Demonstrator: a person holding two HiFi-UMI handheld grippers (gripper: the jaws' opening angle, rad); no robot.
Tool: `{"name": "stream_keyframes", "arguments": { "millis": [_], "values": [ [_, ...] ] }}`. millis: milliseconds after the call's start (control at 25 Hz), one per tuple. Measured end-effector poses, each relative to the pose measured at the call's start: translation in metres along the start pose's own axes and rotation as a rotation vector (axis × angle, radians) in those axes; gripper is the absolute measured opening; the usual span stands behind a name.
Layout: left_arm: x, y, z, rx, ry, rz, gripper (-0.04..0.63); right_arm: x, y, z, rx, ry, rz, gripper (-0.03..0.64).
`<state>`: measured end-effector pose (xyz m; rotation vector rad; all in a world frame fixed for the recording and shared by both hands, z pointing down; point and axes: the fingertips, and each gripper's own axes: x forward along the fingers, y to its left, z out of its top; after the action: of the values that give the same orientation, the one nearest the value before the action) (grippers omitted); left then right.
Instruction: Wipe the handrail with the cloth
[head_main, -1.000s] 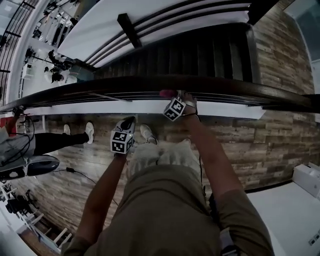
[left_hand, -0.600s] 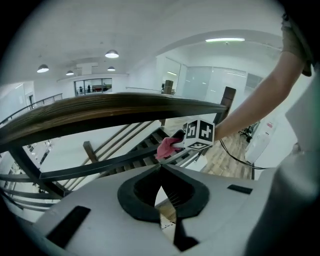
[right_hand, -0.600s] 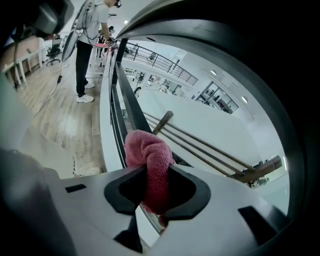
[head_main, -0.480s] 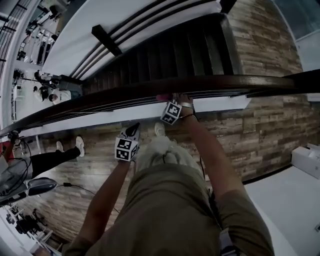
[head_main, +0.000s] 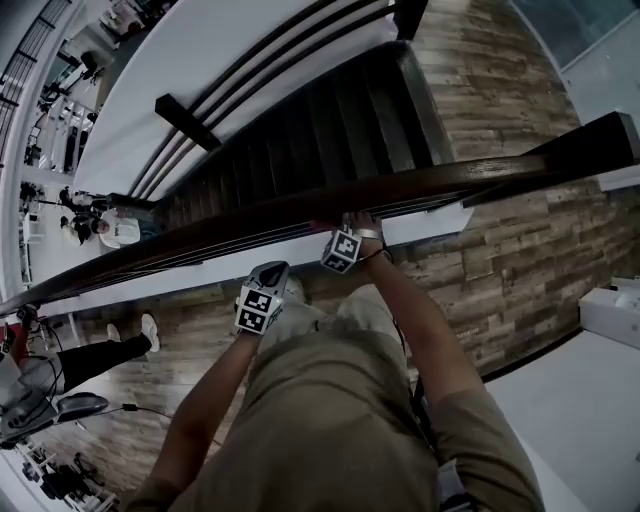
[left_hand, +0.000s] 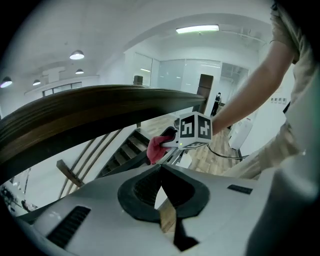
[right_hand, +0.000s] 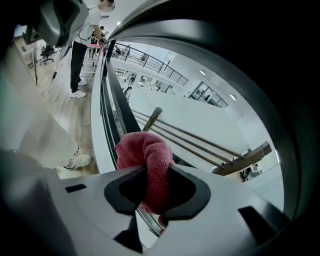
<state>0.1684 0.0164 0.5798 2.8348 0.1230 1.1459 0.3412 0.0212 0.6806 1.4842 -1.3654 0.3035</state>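
A dark wooden handrail (head_main: 470, 172) runs slantwise across the head view. My right gripper (head_main: 337, 230) is right against its near side, shut on a pink-red cloth (right_hand: 149, 159) that bulges out past the jaws. The cloth (head_main: 321, 226) shows only as a sliver at the rail. In the right gripper view the handrail (right_hand: 280, 100) arches darkly close overhead. My left gripper (head_main: 274, 270) is lower left of the right one, just short of the rail, shut with nothing in it. From the left gripper (left_hand: 161, 175) I see the handrail (left_hand: 90, 112), the right gripper's marker cube (left_hand: 195, 129) and the cloth (left_hand: 157, 148).
Beyond the rail a dark staircase (head_main: 330, 120) drops to a lower floor with people (head_main: 108, 230) and equipment. A white ledge (head_main: 200, 272) runs under the rail. Another person's leg and white shoe (head_main: 148, 332) are at the left on the wood floor. A white box (head_main: 615, 310) sits at the right.
The head view has swung, so the rail now slants up to the right. The right gripper stays at the rail with the cloth. The left gripper has come a little closer to the rail.
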Motion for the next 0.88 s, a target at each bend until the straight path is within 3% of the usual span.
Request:
{"name": "stream_keyframes", "arguments": {
  "millis": [320,480,640,880],
  "values": [
    [0.110,-0.086,0.081,-0.099,0.033,0.090,0.017,-0.019,-0.094,-0.155,0.090,-0.003,0.038,0.103],
    [0.163,-0.145,0.135,-0.168,-0.001,0.068,0.017,-0.027,-0.123,-0.209,0.079,0.014,0.059,0.103],
    [0.193,-0.195,0.173,-0.103,-0.005,0.022,0.017,-0.042,-0.153,-0.267,0.121,0.024,0.022,0.103],
    [0.210,-0.206,0.201,-0.050,-0.007,0.033,0.017,-0.056,-0.215,-0.368,0.251,0.099,-0.070,0.103]
  ]
}}
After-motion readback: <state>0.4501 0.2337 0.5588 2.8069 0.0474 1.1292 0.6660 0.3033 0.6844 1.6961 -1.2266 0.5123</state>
